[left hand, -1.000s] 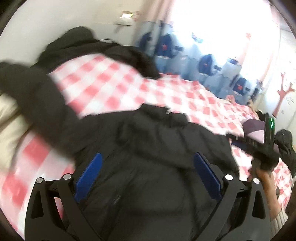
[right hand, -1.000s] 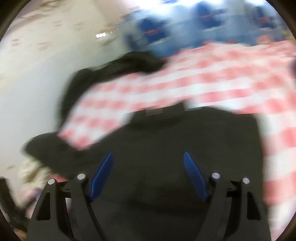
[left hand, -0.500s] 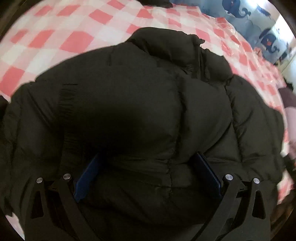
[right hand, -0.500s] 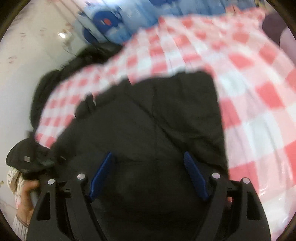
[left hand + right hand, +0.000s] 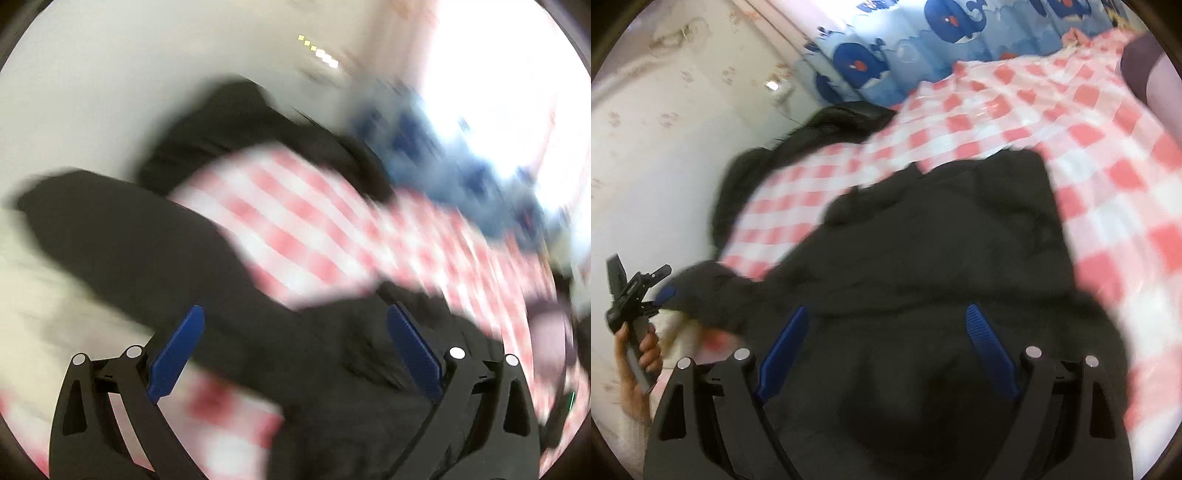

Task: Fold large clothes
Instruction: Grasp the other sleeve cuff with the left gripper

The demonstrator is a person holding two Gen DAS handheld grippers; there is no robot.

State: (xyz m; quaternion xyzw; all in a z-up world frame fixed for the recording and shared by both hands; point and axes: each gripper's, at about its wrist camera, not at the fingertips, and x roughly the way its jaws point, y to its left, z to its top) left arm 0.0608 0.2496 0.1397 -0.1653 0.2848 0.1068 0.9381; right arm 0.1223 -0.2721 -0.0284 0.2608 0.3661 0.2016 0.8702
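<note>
A black puffer jacket (image 5: 942,240) lies spread on a bed with a red-and-white checked sheet (image 5: 997,99). My right gripper (image 5: 886,310) hovers over its lower body, jaws wide and still opening, with only flat jacket fabric under them. In the blurred left wrist view my left gripper (image 5: 295,310) stands open above the jacket (image 5: 351,350), whose sleeve (image 5: 129,229) stretches away to the left. The right wrist view shows the left gripper (image 5: 635,291) at the sleeve's end, held by a hand (image 5: 639,354).
Another dark garment (image 5: 842,118) is bunched at the bed's far corner against the white wall. A whale-print curtain (image 5: 953,18) hangs behind the bed. Something cream and soft (image 5: 37,295) lies at the left edge, and a dark and lilac garment (image 5: 1152,74) at the far right.
The left gripper has pulled back and up from close over the jacket's body and now looks along the sleeve. The right gripper has shifted over the jacket, and its jaws stand a little wider.
</note>
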